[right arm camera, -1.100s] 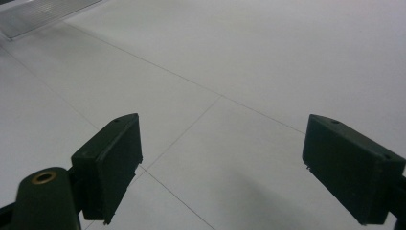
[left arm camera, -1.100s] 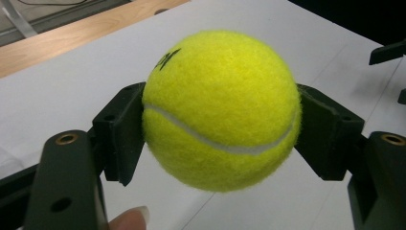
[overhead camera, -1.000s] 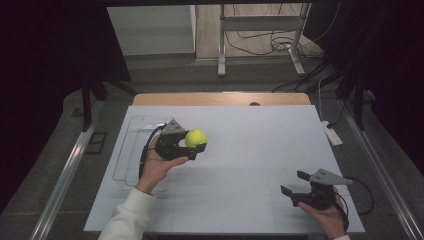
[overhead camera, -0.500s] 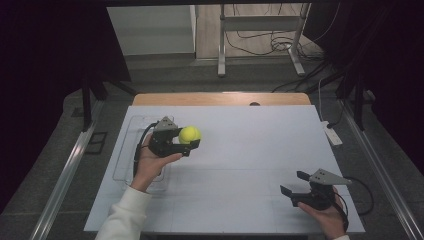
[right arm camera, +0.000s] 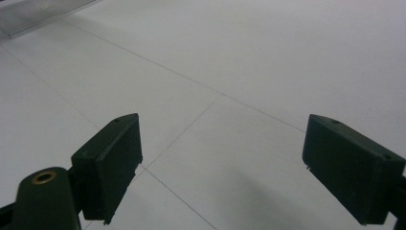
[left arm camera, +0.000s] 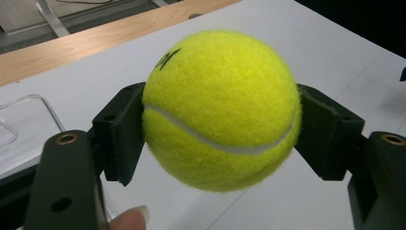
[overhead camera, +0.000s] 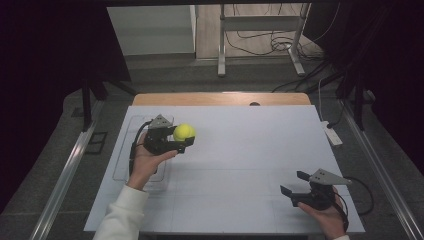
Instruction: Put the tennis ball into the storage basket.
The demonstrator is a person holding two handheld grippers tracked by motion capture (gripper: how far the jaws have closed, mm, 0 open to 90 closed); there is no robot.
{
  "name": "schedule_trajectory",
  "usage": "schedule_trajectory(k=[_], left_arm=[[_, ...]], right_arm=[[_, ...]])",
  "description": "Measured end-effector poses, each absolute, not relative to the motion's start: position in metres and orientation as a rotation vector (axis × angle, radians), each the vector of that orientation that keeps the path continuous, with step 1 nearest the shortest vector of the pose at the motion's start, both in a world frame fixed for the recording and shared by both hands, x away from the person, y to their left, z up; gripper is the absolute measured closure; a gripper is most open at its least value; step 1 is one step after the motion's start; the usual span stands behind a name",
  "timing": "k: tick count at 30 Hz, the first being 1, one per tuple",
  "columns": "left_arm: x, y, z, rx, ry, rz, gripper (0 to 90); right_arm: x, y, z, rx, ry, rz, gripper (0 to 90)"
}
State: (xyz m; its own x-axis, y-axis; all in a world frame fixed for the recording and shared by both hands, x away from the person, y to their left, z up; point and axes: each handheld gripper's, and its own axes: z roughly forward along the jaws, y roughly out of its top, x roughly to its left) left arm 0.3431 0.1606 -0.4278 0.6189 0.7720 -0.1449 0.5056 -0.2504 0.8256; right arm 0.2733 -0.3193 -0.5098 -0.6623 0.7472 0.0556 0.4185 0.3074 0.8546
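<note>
Leftward drifts the left gripper (overhead camera: 184,139), jaws clamped on the fuzzy yellow tennis ball (overhead camera: 184,132), nearing the clear plastic tray (overhead camera: 125,150); right gripper (overhead camera: 295,186) gapes idle; next, lower and release

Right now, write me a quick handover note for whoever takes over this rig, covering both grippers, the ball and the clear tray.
Left gripper: shut on the fuzzy yellow tennis ball, held above the white table, just beside the clear plastic tray at the table's left edge.
Right gripper: open, holding nothing, low over the table's near right corner.
Done: the ball is picked up.
Left: the ball has not been set down; the tray looks like the likely place, though that is a guess.
</note>
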Motion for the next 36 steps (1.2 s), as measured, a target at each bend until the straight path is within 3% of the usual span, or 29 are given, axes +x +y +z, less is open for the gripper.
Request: schedule_trajectory(k=[36], left_arm=[[0.366, 0.188, -0.426, 1.889, 1.145, 0.414, 26.6]], right_arm=[[0.273, -0.321, -0.509, 1.048, 2.226, 1.304, 13.5]])
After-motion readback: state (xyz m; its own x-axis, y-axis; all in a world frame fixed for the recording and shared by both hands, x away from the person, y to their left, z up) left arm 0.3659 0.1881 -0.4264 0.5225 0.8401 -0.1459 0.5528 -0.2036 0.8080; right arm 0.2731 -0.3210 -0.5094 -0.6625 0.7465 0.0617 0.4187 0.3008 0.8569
